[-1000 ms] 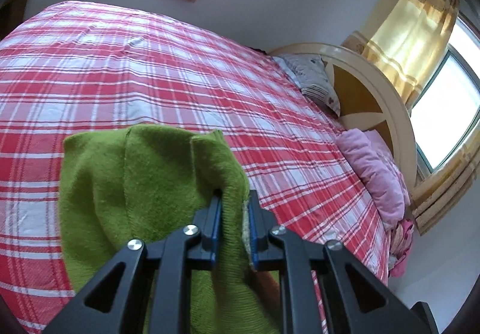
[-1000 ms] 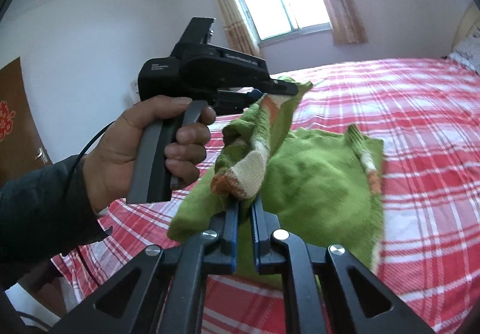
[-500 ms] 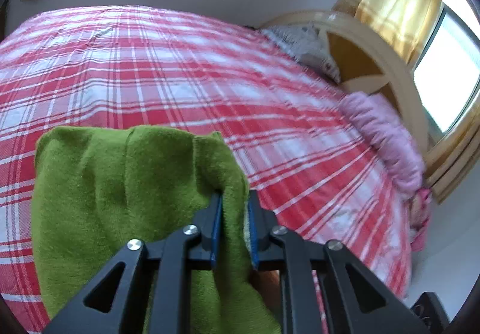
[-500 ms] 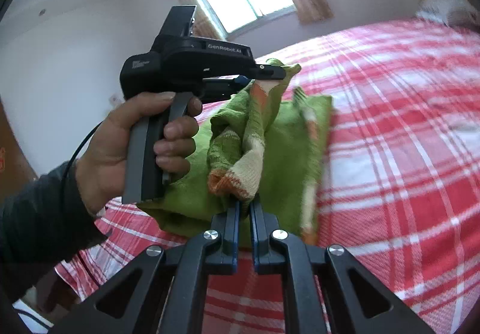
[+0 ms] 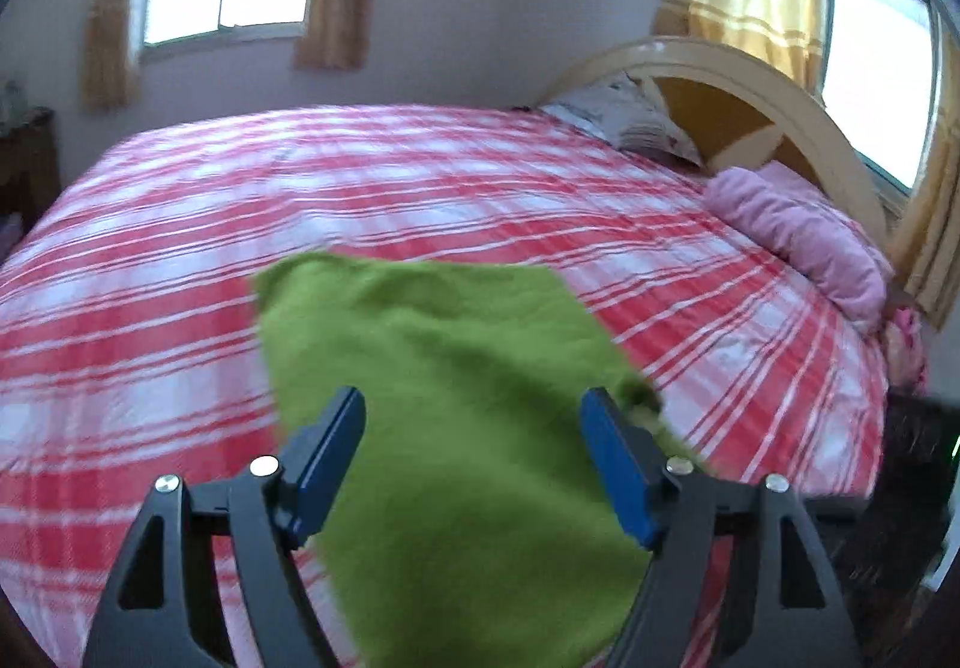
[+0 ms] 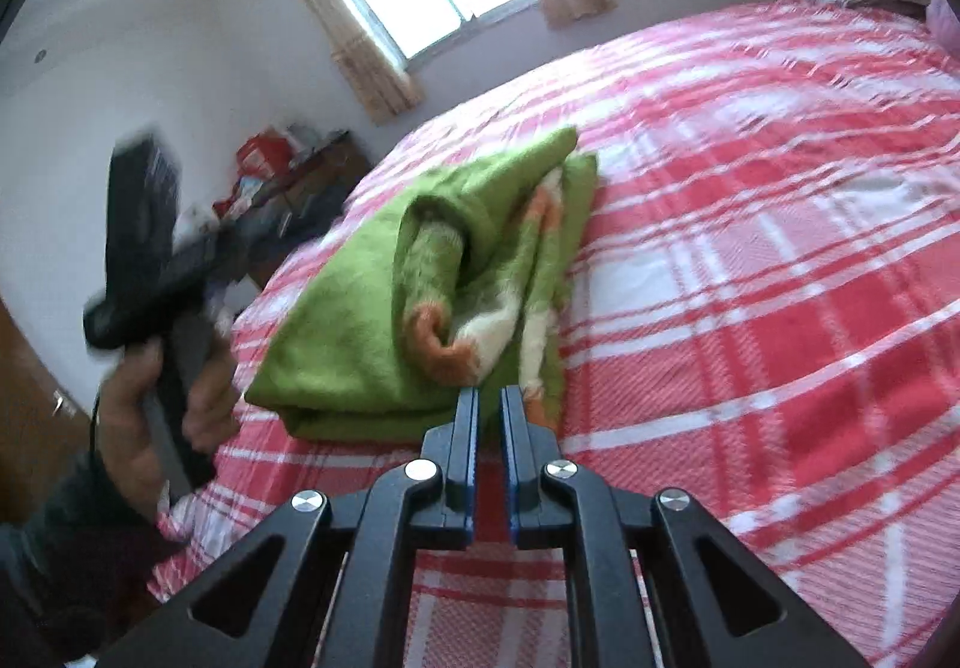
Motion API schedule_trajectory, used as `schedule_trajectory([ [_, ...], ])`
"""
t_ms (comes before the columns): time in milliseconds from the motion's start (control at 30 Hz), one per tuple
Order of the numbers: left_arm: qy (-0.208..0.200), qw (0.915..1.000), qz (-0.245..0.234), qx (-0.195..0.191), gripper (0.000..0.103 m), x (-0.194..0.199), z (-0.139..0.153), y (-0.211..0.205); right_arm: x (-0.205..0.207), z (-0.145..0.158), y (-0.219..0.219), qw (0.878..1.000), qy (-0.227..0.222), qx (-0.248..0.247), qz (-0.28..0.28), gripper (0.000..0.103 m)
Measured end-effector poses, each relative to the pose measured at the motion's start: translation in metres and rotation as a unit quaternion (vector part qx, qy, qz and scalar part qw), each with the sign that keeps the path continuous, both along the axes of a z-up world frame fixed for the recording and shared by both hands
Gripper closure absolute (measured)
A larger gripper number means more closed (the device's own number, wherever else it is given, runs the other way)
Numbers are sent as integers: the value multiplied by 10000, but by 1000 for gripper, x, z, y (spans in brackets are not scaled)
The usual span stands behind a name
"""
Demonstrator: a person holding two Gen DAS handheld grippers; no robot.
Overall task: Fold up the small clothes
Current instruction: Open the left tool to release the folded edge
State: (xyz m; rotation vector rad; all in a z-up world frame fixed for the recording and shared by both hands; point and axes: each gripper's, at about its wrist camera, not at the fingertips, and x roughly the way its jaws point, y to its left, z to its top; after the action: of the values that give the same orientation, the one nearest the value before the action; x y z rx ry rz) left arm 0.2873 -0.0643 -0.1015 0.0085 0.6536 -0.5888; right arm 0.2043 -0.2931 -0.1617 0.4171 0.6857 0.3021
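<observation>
A small green knit sweater point(image 5: 444, 368) with orange and white stripes lies folded on the red plaid bed point(image 5: 420, 200). My left gripper point(image 5: 474, 428) is open, jaws wide apart just above the sweater, holding nothing. In the right wrist view the sweater point(image 6: 372, 308) lies in a folded bundle with a striped cuff point(image 6: 450, 344) on top. My right gripper point(image 6: 489, 398) has its jaws nearly closed right at the sweater's near edge; whether any cloth is between them is hidden. The left gripper's body point(image 6: 156, 248) shows blurred at the left, held in a hand.
A pink rolled blanket point(image 5: 798, 236) and a pillow point(image 5: 624, 122) lie by the cream headboard point(image 5: 750, 92). A dark side table with clutter point(image 6: 282, 176) stands left of the bed. Windows with curtains are behind. The plaid bedspread point(image 6: 780, 248) stretches to the right.
My left gripper has let go of the sweater and opened wide. The sweater has dropped onto the bed as a folded bundle. My right gripper has come down to the bed with it.
</observation>
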Motion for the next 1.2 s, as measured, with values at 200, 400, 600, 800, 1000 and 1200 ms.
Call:
schedule_trajectory([
  [200,229,9991,225,291,16,-10,-36,6,23,37,1,9991,-369,-175,-135,29],
  [400,171,9992,244,247,16,-16,-47,7,92,51,22,9997,112,-113,182,49],
  [600,469,9988,137,-103,14,-17,-55,22,114,27,22,9981,609,-35,92,85],
  [800,939,9953,53,-226,10,-11,-61,22,108,-4,3,9969,763,-178,-6,85],
  [1000,414,9968,387,-567,7,-23,-23,41,105,20,11,9958,579,-711,56,76],
  [1200,245,9962,833,13,2,3,-20,29,106,69,45,9900,-285,-1278,520,71],
])
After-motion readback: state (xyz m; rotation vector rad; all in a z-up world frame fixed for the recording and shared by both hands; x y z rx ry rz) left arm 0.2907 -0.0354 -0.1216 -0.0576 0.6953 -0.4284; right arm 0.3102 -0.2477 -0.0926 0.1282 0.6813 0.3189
